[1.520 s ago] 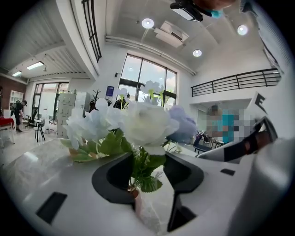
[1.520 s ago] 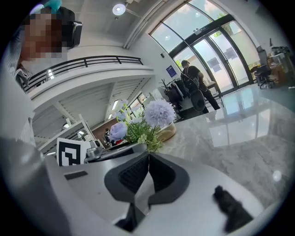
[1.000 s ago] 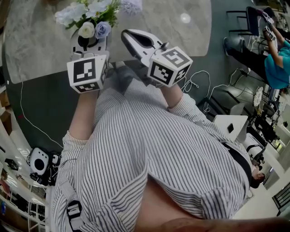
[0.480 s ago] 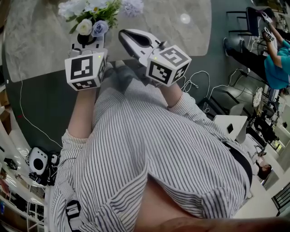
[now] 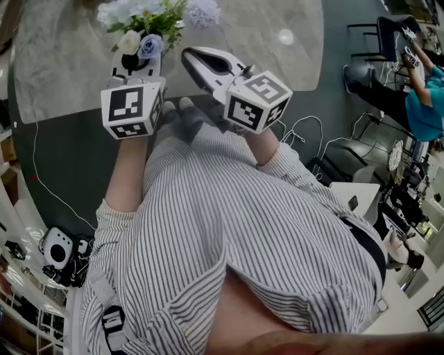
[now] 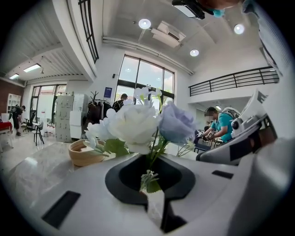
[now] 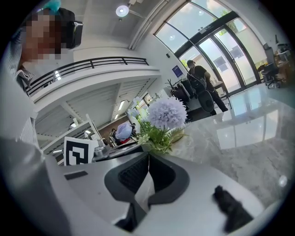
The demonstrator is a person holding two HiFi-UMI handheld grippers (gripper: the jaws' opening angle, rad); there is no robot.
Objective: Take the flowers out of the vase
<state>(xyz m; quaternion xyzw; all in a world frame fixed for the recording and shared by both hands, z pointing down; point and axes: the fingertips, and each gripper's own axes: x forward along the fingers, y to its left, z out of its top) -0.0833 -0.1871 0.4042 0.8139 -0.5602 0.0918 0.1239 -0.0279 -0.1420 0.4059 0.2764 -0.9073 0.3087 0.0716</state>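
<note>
A bunch of artificial flowers [image 5: 142, 17] stands at the table's near edge: white blooms, a white rose [image 6: 133, 126], a lavender rose [image 6: 175, 122] and a pale purple pompom [image 7: 167, 113]. My left gripper [image 5: 134, 61] reaches in under the two roses. Its jaws have just been closing, and their thin green stems [image 6: 151, 161] are pinched between them. To the right, my right gripper [image 5: 198, 59] hovers short of the bunch, shut with nothing in it. The greenery [image 7: 159, 136] lies just past its tips. No view shows the vase.
The marble table [image 5: 277, 55] spreads beyond the flowers. A woven bowl [image 6: 85, 152] sits on it behind the bunch. Cables [image 5: 298, 128] trail over the dark floor. A seated person in teal [image 5: 423, 97] and chairs are far right.
The left gripper's jaws have narrowed onto the stems under the roses. Both hands have stayed almost where they were.
</note>
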